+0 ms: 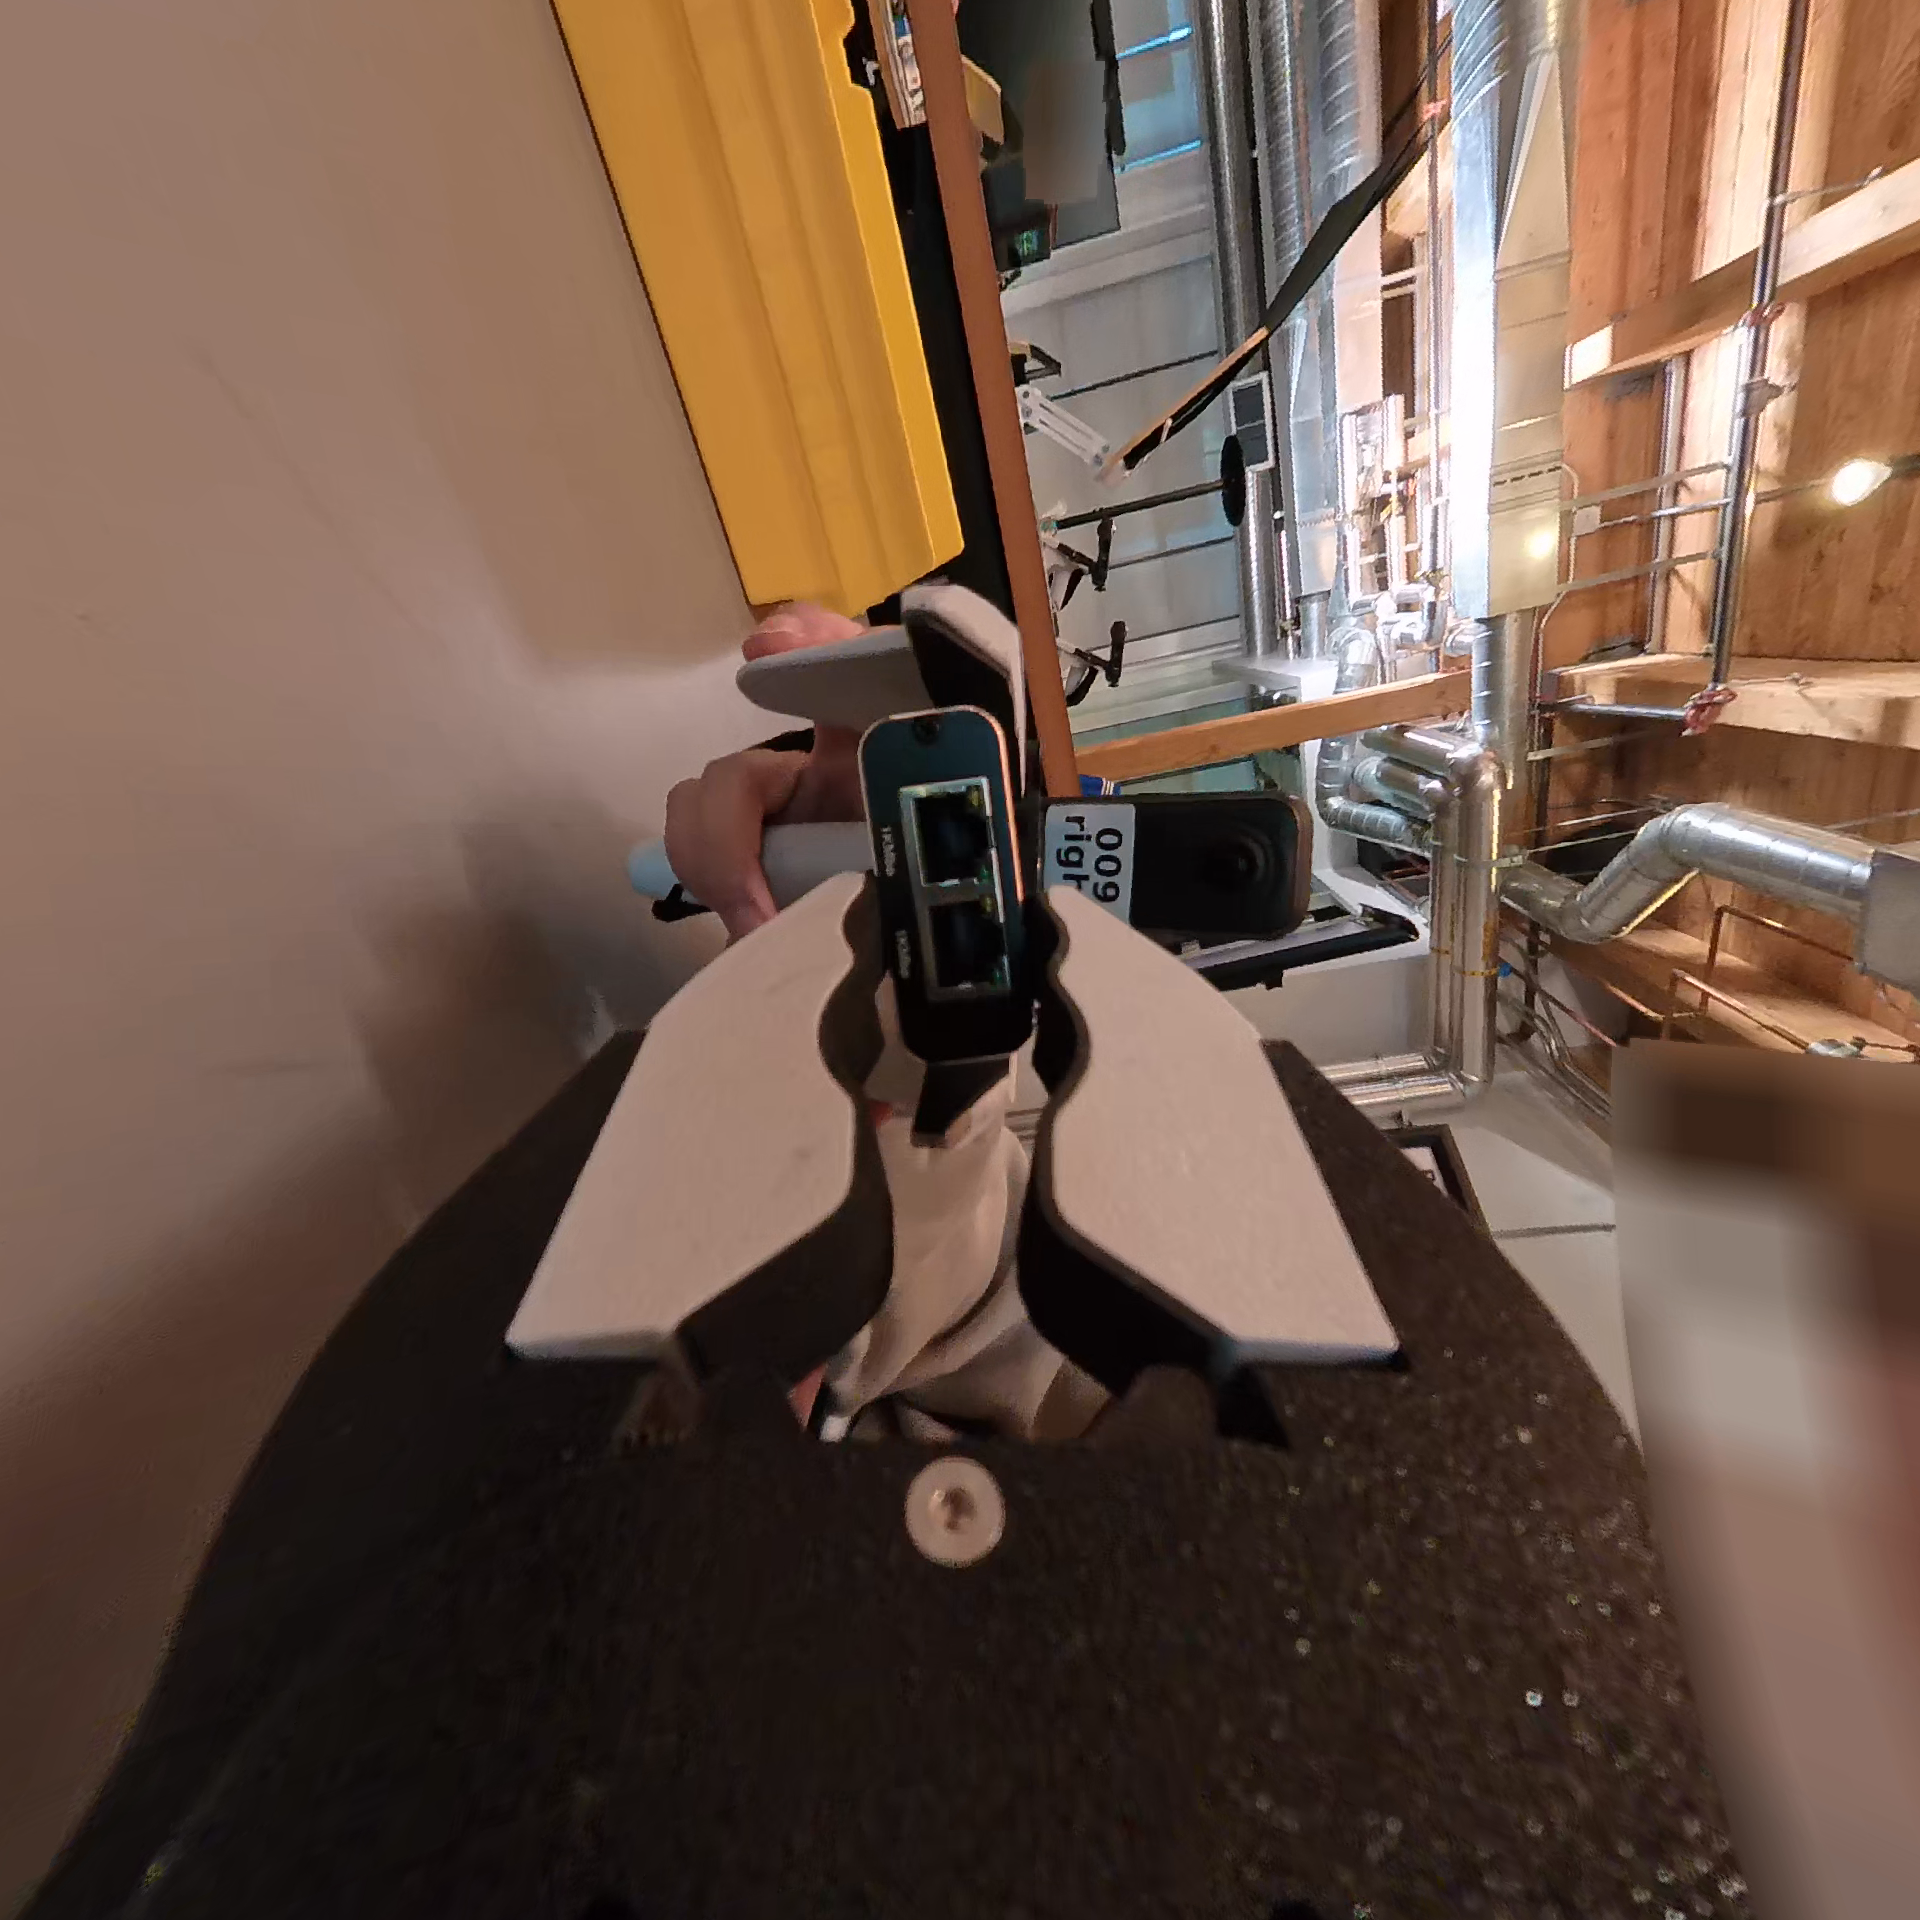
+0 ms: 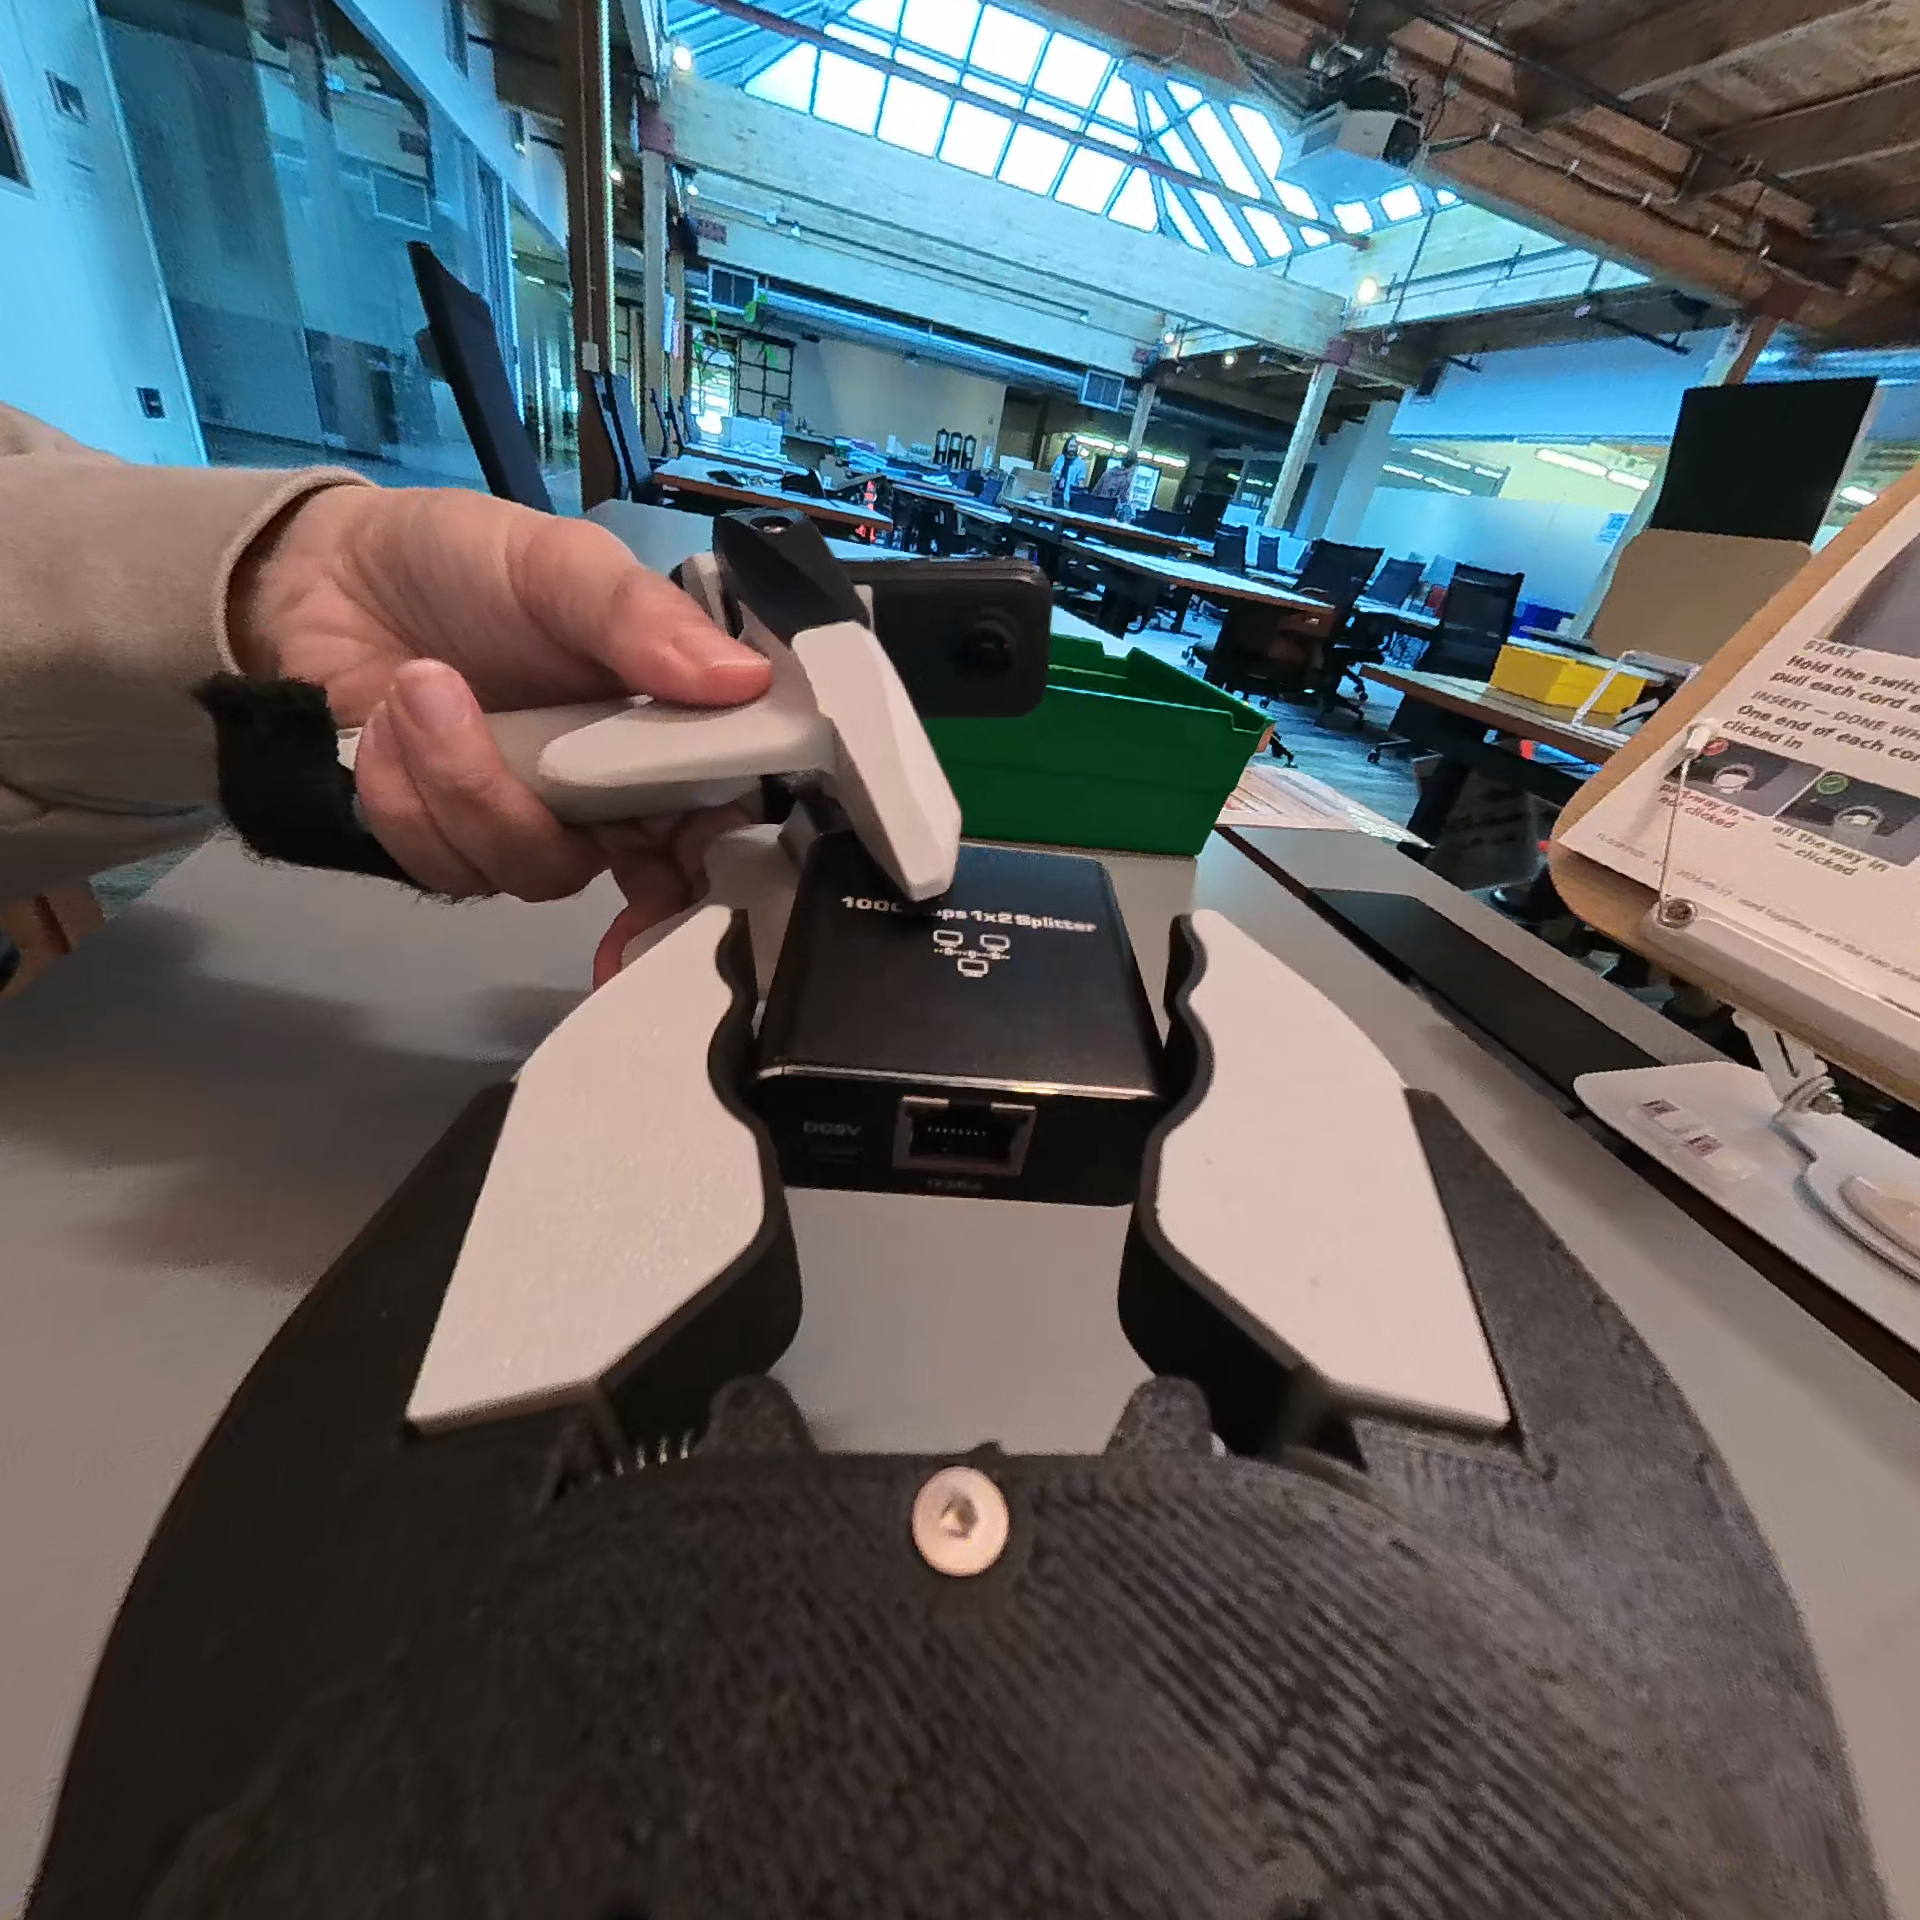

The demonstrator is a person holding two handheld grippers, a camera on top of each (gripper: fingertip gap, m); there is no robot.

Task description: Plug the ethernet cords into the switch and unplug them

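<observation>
Ahead of me a green bin [image 2: 1091, 748] sits on the grey table [image 2: 260, 1039]. To my right a clipboard [image 2: 1766, 748] tilts on its stand. Farther off, a yellow bin [image 2: 1548, 670] rests on a desk. Silver ducts [image 1: 1662, 873] run along a wooden wall.

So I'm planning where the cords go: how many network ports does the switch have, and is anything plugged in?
3, all empty: two stacked on the switch end facing the left wrist view, upper and lower; one on the opposite end.
</observation>
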